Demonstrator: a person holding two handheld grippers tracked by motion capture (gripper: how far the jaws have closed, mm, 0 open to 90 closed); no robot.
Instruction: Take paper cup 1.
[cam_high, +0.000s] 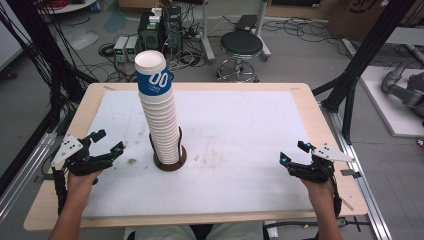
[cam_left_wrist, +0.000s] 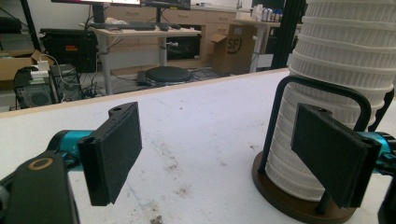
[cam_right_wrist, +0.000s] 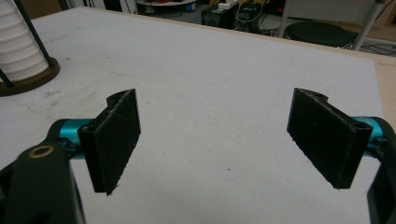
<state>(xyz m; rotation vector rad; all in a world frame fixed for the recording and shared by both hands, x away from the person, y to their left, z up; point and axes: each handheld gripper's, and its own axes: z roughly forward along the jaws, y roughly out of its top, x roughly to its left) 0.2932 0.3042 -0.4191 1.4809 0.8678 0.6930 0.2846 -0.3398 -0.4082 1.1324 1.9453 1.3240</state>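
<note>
A tall stack of paper cups (cam_high: 159, 112) stands upright on a round brown base (cam_high: 170, 162) left of the table's (cam_high: 310, 107) middle, with a thin black wire frame (cam_left_wrist: 317, 88) rising beside its lower cups. The top cup bears a blue band. The left gripper (cam_high: 109, 142) rests near the left edge, jaws spread wide and empty — the stack is just beside its right jaw in the left gripper view, seemingly not touching. The right gripper (cam_high: 295, 152) sits well apart near the right edge — jaws likewise apart over bare white mat (cam_right_wrist: 210, 84).
</note>
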